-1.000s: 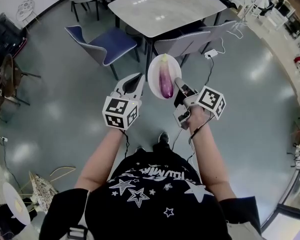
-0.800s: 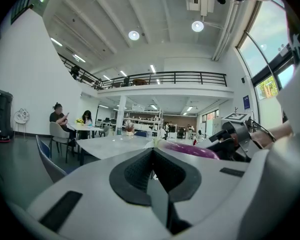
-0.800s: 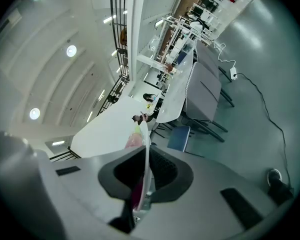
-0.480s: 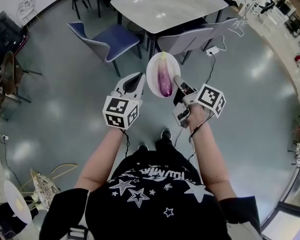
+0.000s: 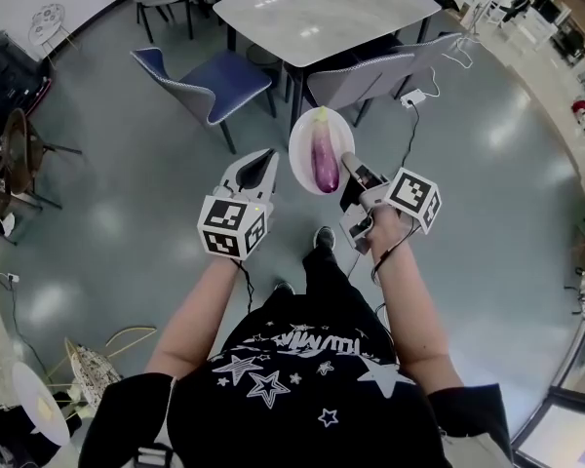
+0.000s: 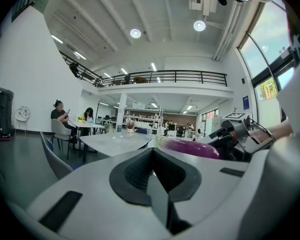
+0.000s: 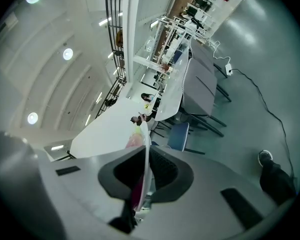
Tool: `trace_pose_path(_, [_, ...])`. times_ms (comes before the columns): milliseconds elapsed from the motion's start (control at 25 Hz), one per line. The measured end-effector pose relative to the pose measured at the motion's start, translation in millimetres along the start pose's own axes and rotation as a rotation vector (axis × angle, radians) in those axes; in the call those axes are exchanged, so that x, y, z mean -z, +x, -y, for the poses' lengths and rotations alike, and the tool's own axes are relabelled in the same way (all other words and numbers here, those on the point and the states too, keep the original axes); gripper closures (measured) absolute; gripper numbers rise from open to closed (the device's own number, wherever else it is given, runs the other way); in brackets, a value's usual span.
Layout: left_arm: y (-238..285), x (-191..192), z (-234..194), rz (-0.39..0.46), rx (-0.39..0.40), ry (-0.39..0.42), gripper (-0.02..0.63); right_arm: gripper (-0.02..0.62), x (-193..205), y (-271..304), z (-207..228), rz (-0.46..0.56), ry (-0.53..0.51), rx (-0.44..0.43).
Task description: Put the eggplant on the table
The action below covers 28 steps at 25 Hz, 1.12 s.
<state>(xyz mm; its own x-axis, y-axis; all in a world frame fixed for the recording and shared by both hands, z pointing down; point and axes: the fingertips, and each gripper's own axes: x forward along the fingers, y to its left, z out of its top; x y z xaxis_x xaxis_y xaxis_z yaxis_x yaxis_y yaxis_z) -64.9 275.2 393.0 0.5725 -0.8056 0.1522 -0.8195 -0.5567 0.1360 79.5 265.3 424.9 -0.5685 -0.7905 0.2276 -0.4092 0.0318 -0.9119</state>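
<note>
A purple eggplant lies on a white plate held in the air above the floor, short of the grey table. My right gripper is shut on the plate's right rim; the right gripper view shows the plate's edge pinched between its pads. My left gripper hangs just left of the plate, shut and holding nothing. In the left gripper view the eggplant shows to the right past the left gripper, with the table beyond.
A blue chair and a grey chair stand at the table's near side, between me and the tabletop. A white power strip with its cable lies on the floor to the right. People sit at a far table.
The person has stepped forward a little. The left gripper has drifted slightly down and left from the plate. The right gripper keeps its hold on the plate.
</note>
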Motion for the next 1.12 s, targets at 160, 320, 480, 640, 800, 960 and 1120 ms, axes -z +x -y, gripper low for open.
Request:
trace_pose_path(160, [-6.5,4.8,0.7,0.007,-0.01,0.013,0.598,0.574,3.2,-1.9,5.8,0.005,0.003,-0.011])
trace_pose_path(320, [-9.8,7.2,1.6,0.008,-0.021,0.036,0.598,0.574,3.0,2.3,8.2,0.007,0.014,-0.032])
trace_pose_path(480, [-1.0,18.1,-3.5,0.02,-0.046,0.036,0.598,0.574,0.9,12.5,21.0,-0.003,0.002,-0.053])
trace_pose_path(640, [34.6,15.0,-29.4,0.019,-0.061,0.034,0.598,0.574,-23.4,55.3,30.1,-0.025,0.005,-0.061])
trace_pose_path(800, [76.4,-3.1,-64.5,-0.006,-0.078,0.028,0.598,0.574,-59.9,105.2,21.4,-0.043,0.014,-0.059])
trace_pose_path(960, [109.8,-16.0,-86.1,-0.004,-0.104,0.021,0.598,0.574,-90.0,135.8,22.1,-0.062,0.013,-0.056])
trace_pose_path(1120, [134.1,-22.4,-103.2,-0.01,-0.129,0.006,0.598,0.574,-112.8,160.8,23.2,-0.082,0.018,-0.055])
